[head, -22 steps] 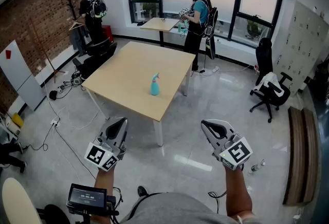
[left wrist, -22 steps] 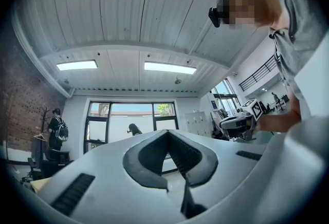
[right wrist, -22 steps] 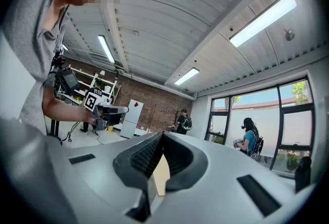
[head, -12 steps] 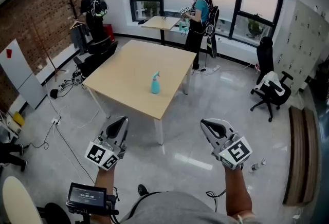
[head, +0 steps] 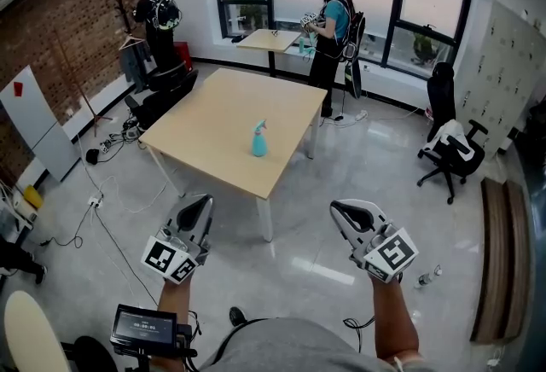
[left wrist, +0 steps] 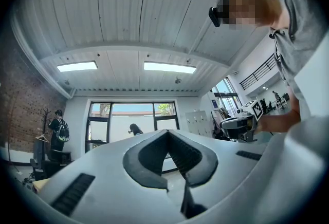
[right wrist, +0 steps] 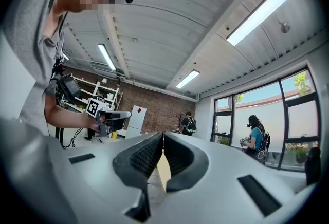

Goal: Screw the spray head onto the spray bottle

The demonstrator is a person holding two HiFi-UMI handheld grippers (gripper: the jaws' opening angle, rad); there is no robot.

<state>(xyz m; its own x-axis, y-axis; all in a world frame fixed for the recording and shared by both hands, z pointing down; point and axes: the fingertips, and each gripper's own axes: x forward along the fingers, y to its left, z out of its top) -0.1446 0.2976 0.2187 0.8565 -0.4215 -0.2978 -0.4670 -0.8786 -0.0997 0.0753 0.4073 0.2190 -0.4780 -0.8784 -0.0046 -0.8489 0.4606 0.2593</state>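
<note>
Step in hand: approach, before any grasp. My left gripper (head: 201,202) is closed with nothing between its jaws. My right gripper (head: 337,206) is likewise closed and empty. I hold both out over the floor, short of the tabletop (head: 213,119).

Location of the work: the teal spray bottle (head: 258,141) stands upright on the tabletop near its close edge, well apart from both grippers. A spray head (head: 259,125) appears to sit on top of it. It is too small to tell whether it is screwed down.

Next move, as I judge it: close the distance to the tabletop and open both grippers. One then steadies the bottle body and the other takes the head.

Change from the earlier frames: practically none. Both grippers keep their places and stay closed, and the bottle has not moved.
</note>
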